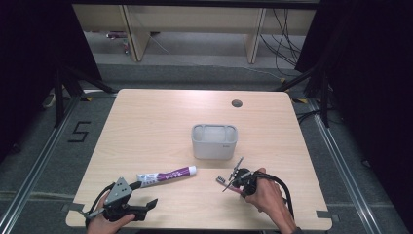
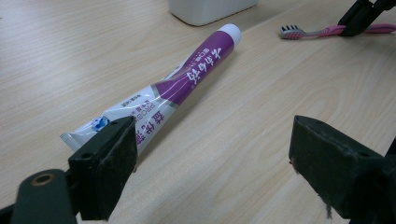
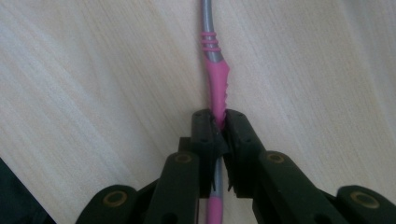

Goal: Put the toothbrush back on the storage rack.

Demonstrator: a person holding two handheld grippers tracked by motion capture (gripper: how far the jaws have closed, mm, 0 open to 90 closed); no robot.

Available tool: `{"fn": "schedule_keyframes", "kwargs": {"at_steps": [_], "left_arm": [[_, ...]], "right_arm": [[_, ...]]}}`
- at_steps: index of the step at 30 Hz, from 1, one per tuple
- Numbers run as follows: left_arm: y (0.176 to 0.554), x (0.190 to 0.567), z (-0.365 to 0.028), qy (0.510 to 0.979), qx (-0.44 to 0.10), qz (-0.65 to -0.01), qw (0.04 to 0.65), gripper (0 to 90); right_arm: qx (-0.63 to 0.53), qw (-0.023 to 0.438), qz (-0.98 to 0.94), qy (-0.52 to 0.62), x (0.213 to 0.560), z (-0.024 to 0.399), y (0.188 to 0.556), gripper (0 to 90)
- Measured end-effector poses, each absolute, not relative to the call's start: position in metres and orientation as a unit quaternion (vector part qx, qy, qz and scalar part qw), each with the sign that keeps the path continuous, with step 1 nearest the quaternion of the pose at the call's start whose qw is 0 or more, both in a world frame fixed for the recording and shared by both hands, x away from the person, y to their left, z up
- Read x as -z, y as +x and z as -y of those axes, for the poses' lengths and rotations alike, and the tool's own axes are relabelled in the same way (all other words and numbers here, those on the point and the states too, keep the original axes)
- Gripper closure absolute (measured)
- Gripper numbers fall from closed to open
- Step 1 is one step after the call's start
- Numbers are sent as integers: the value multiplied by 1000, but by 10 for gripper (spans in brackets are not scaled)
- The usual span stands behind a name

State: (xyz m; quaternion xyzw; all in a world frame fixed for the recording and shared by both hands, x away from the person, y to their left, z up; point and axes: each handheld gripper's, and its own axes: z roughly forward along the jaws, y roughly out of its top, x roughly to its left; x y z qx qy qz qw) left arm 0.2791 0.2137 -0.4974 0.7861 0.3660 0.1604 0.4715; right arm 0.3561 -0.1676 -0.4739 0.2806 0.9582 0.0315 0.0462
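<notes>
A pink and grey toothbrush [image 1: 225, 183] lies on the wooden table [image 1: 146, 126] with its bristle head to the left. My right gripper [image 3: 218, 122] is shut on the toothbrush [image 3: 215, 79] at its pink handle; from the left gripper view that toothbrush [image 2: 310, 31] shows at top right. A purple and white toothpaste tube [image 1: 166, 175] lies flat, cap to the right. My left gripper [image 1: 146, 205] stands open just short of the tube's crimped end. Its jaws are wide apart around bare table, and the toothpaste tube [image 2: 182, 81] passes behind the left jaw.
A white open holder [image 1: 214, 140] with compartments stands mid-table, behind both items; the holder's base [image 2: 210, 9] shows from the left gripper view. A round cable hole [image 1: 236, 103] is at the table's far right. Black frames flank the table.
</notes>
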Motion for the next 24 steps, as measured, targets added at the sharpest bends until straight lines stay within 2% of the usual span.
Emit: {"fn": "schedule_keyframes", "kwargs": {"at_steps": [15, 24], "left_arm": [[278, 496, -214, 787, -162, -370, 467, 151], [278, 496, -214, 786, -163, -372, 467, 151]], "right_arm": [[-27, 48, -966, 252, 471, 167, 356, 836], [-72, 69, -964, 245, 448, 171, 351, 838]]}}
